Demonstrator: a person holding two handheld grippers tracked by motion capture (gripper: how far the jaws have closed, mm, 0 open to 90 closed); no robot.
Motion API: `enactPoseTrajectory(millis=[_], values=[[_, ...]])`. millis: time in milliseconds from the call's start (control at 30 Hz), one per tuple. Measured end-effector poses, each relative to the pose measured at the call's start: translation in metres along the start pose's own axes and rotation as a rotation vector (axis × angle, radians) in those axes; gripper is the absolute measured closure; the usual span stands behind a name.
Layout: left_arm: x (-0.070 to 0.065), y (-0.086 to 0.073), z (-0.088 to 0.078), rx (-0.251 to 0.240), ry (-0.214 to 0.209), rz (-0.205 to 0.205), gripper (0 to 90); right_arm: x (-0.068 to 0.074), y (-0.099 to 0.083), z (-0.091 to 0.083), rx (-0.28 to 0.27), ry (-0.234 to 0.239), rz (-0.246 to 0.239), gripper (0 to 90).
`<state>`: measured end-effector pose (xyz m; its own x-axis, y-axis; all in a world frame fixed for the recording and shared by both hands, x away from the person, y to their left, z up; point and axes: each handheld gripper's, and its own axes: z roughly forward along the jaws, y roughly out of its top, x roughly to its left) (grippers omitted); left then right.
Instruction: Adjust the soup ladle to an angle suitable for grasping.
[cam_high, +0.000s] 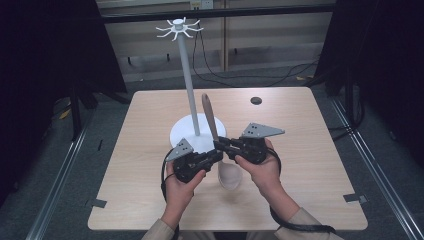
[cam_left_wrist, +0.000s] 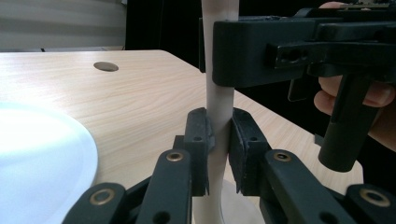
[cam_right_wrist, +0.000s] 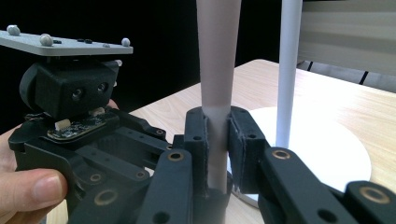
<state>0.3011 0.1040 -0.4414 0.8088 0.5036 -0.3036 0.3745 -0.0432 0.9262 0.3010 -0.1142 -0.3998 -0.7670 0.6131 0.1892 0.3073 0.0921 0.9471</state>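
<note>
I have the wooden spatula (cam_high: 214, 131) a little below the middle of the high view, standing almost upright, its broad blade (cam_high: 230, 175) down on the table (cam_high: 310, 165) and its dark handle tip pointing to the upper part of the frame. I hold it upright, I think, because the white stand (cam_high: 189, 85) with hooks at its top is just behind it, and the handle must go up to there.

My right gripper (cam_right_wrist: 216, 140) is closed on the handle; in the right gripper view its pads press the wood from both sides at the centre of the frame. My left gripper (cam_left_wrist: 219, 140) is pressed on the same handle lower down, as the left gripper view shows, under the right gripper at the upper right. Two grips, one above the other, keep the spatula from turning or falling while one hand changes its place.

The round white base (cam_high: 187, 131) of the stand lies just left of the spatula.
</note>
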Motion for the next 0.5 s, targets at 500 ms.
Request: enactPoseTrajectory(millis=[500], values=[[-0.0002,0.0022,-0.0018,0.015,0.009,0.041,79.1,-0.0030,-0.0021,-0.0019,-0.014,0.005,0.039,78.6]])
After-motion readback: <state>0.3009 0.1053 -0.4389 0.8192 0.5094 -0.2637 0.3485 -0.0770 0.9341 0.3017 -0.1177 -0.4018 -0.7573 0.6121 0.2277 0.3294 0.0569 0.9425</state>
